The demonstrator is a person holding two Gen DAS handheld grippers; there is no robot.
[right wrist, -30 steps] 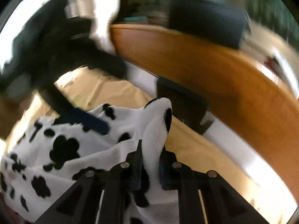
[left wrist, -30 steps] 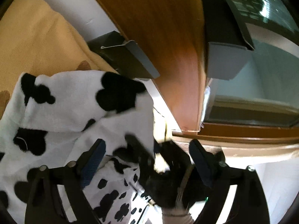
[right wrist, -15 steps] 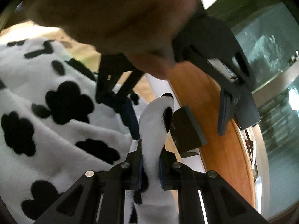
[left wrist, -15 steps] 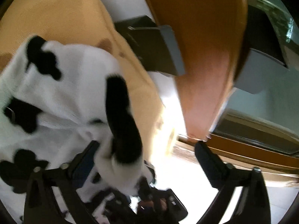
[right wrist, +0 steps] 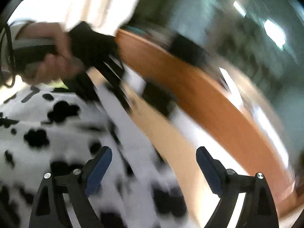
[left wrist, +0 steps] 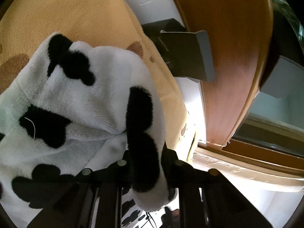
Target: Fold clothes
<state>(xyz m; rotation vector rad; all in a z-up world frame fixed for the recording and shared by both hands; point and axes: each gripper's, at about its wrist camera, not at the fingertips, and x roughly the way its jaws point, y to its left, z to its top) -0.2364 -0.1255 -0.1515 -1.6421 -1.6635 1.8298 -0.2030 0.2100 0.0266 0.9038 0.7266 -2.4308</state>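
Spotted fleece garment: handover between tongs

The black-and-white garment (left wrist: pixel 79 95) is lying on the tan bedspread (left wrist: pixel 76 15); the left tongs (left wrist: pixel 146 163) are closing on a raised fold, while the right tongs (right wrist: pixel 153 169) are opening, blue pads (right wrist: pixel 98 171) gripping nothing, above the fleece.

Tan fleece bed cover (left wrist: pixel 76 15) w/ brown spots; curved orange-brown wooden footboard (left wrist: pixel 228 47) beside it; dark-framed window (left wrist: pixel 275 148) behind, bright daylight.

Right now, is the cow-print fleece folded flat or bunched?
Bunched: the cow-print fleece lies in rumpled humps, one fold pinched in the closing left gripper.
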